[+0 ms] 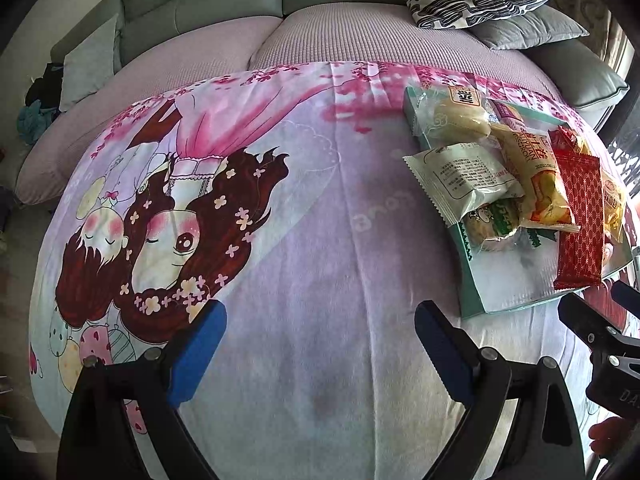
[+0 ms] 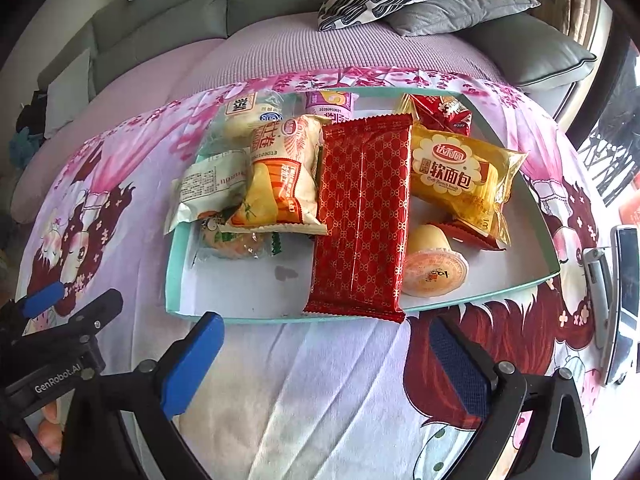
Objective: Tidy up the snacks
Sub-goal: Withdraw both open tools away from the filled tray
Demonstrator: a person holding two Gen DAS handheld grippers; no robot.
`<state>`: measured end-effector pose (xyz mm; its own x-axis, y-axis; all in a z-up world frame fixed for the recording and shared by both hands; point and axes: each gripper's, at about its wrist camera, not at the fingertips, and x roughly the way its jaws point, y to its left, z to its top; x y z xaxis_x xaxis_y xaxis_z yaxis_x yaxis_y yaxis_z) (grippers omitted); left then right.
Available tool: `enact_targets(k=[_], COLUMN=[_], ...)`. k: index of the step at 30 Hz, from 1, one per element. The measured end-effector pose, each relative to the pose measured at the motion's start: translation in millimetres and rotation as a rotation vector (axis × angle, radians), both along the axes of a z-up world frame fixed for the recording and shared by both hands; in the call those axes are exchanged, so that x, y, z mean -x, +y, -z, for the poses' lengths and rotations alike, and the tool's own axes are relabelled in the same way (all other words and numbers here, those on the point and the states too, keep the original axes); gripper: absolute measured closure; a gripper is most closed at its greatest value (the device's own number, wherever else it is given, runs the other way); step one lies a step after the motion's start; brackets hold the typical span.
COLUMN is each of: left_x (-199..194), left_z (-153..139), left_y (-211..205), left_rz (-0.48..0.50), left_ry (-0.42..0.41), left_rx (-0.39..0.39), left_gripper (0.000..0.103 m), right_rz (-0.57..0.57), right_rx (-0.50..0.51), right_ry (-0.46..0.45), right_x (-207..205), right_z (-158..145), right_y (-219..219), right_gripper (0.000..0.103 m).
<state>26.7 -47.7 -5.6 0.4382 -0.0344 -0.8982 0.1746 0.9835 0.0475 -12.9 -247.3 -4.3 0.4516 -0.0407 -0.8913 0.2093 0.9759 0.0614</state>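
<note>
Two grippers are hovering over the printed cloth (image 2: 320,400), both gaping wide and holding nothing. The right gripper (image 2: 324,364) is pointing down at the near edge of the tray (image 2: 240,288), and just ahead of its fingertips the red pack (image 2: 362,212) is lying flat, its near end overhanging the tray rim and its long axis running straight away from the tool. My guess is it was set lengthwise to split the tray into two groups. Left of it the cream packs (image 2: 280,176) are piling up; right of it the jelly cup (image 2: 434,274) and the yellow bread (image 2: 460,176) are sitting. The left gripper (image 1: 320,356) is waiting over bare cloth, with the tray well off to its right. Beyond lies the sofa (image 2: 280,12).
</note>
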Motion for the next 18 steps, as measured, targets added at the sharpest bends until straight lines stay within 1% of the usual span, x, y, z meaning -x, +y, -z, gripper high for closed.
enact_targets(k=[16,18], left_x=[-0.3,-0.3], left_z=[1.1,1.7], left_y=[1.3,1.0], left_rz=[-0.005,-0.002], left_ry=[-0.007,-0.002], left_rx=[-0.022,-0.015], left_gripper=[0.008,0.008], right_rz=[0.004,0.004], right_rx=[-0.001,-0.001], right_ry=[0.003,0.001], right_x=[-0.2,0.1], right_z=[-0.9,-1.4], right_y=[-1.5,-1.5], right_gripper=[0.0,0.0])
